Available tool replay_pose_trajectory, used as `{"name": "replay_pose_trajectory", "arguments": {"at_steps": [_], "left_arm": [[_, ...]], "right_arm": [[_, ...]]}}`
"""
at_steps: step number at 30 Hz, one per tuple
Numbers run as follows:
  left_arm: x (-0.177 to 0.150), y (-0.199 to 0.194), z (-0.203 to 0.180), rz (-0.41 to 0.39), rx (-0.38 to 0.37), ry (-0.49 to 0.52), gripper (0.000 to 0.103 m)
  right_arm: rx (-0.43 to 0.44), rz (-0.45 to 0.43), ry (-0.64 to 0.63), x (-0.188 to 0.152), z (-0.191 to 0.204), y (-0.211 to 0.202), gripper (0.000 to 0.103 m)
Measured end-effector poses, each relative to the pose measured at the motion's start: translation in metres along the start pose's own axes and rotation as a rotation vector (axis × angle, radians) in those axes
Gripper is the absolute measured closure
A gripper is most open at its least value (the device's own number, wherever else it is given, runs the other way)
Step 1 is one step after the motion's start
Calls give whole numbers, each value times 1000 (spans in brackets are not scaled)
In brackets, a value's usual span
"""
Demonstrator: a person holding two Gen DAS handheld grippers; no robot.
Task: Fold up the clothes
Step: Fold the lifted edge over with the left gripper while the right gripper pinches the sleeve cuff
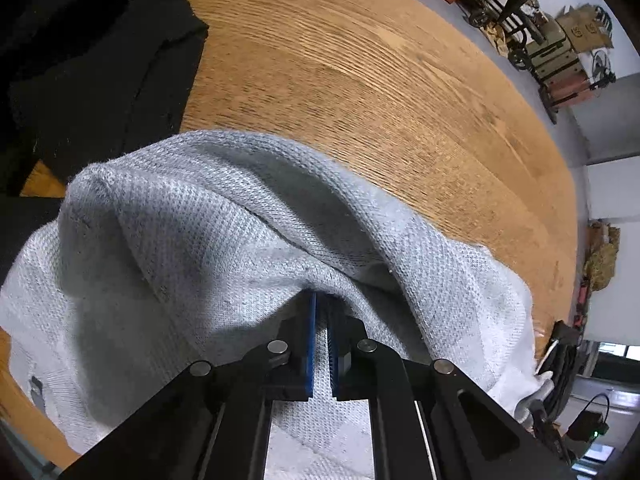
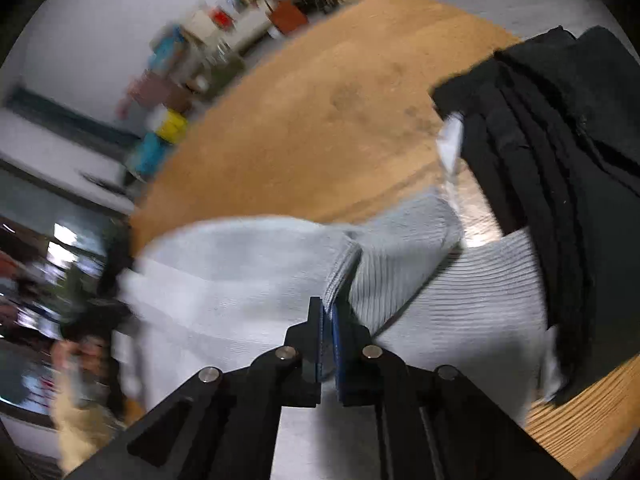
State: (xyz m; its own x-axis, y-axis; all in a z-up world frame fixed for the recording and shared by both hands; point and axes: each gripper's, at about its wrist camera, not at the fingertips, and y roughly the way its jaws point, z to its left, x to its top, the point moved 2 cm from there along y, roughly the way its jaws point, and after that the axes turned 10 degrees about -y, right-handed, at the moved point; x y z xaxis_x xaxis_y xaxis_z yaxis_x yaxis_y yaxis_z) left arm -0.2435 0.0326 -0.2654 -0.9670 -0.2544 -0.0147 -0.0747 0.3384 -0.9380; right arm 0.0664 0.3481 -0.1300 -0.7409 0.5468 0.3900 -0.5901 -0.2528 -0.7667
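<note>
A light grey knit garment (image 1: pixel 224 232) lies bunched on the wooden table (image 1: pixel 360 80). My left gripper (image 1: pixel 322 300) is shut on a fold of it, with the cloth draped over the blue pads. The same garment shows in the right wrist view (image 2: pixel 248 280), where my right gripper (image 2: pixel 328 308) is shut on its ribbed edge (image 2: pixel 400 248). The right view is blurred by motion. A stack of folded black clothes (image 2: pixel 560 160) lies on the table to the right of the grey garment, also showing at the left in the left wrist view (image 1: pixel 100 60).
The table's far edge (image 1: pixel 540 112) curves past a grey floor with machines and boxes (image 1: pixel 560 48). Coloured boxes and containers (image 2: pixel 172 120) stand on the floor beyond the table in the right wrist view. Bare wood lies beyond the grey garment.
</note>
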Motion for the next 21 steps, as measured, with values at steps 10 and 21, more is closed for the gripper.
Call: {"name": "replay_pose_trajectory", "arguments": {"at_steps": [10,21], "left_arm": [[14,8,49,93,-329,-213,99],[-22,-57,60,53,-425,-174,69]], "right_arm": [[119,-157,-76,-105,60,-122,98],[-3,4,-39,-117,38,-66,98]]}}
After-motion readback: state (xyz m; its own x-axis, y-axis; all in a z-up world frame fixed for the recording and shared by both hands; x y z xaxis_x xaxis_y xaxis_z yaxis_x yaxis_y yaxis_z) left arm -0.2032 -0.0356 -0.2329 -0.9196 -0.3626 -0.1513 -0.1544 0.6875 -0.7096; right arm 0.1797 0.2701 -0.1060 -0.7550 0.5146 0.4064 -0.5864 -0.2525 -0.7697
